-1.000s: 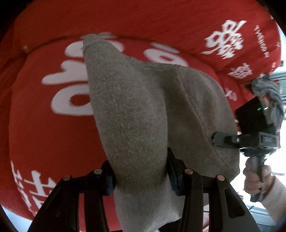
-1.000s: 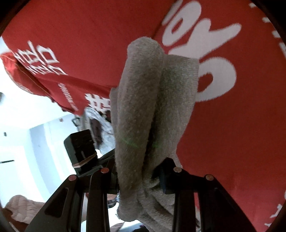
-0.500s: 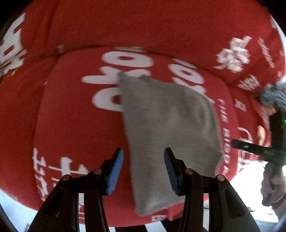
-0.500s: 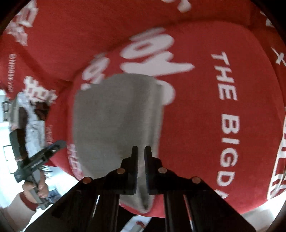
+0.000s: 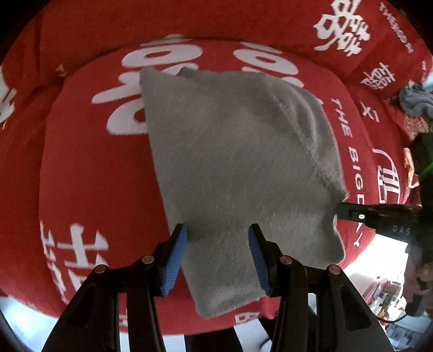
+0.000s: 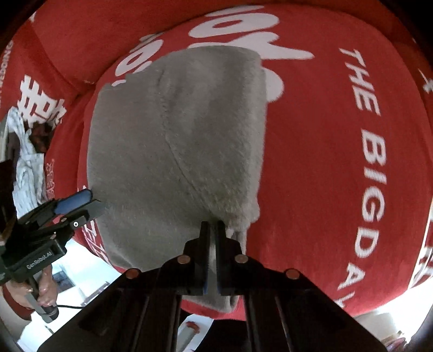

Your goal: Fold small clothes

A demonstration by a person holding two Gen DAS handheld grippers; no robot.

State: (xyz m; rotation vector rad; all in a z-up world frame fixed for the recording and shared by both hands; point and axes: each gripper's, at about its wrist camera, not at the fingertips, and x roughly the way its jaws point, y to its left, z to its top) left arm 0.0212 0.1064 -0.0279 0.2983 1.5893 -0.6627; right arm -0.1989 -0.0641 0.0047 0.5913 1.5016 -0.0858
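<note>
A grey fleece garment (image 5: pixel 238 162) lies folded flat on a red cushion with white lettering (image 5: pixel 89 168). My left gripper (image 5: pixel 217 254) is open, its blue pads either side of the garment's near edge, holding nothing. My right gripper (image 6: pixel 213 243) is shut at the garment's (image 6: pixel 176 151) near right corner; whether cloth is between the pads is unclear. The right gripper's tip shows at the garment's right edge in the left wrist view (image 5: pixel 351 212). The left gripper shows at the left in the right wrist view (image 6: pixel 73 205).
A grey and white heap of clothes (image 5: pixel 414 98) lies at the far right of the red seat; it also shows at the left in the right wrist view (image 6: pixel 24 151). The red backrest (image 5: pixel 189 19) rises behind. The cushion's front edge drops to a pale floor (image 6: pixel 89 273).
Both grippers held the garment up a second ago. It now lies flat on the cushion. My left gripper has opened and let go; my right gripper has shut at the corner.
</note>
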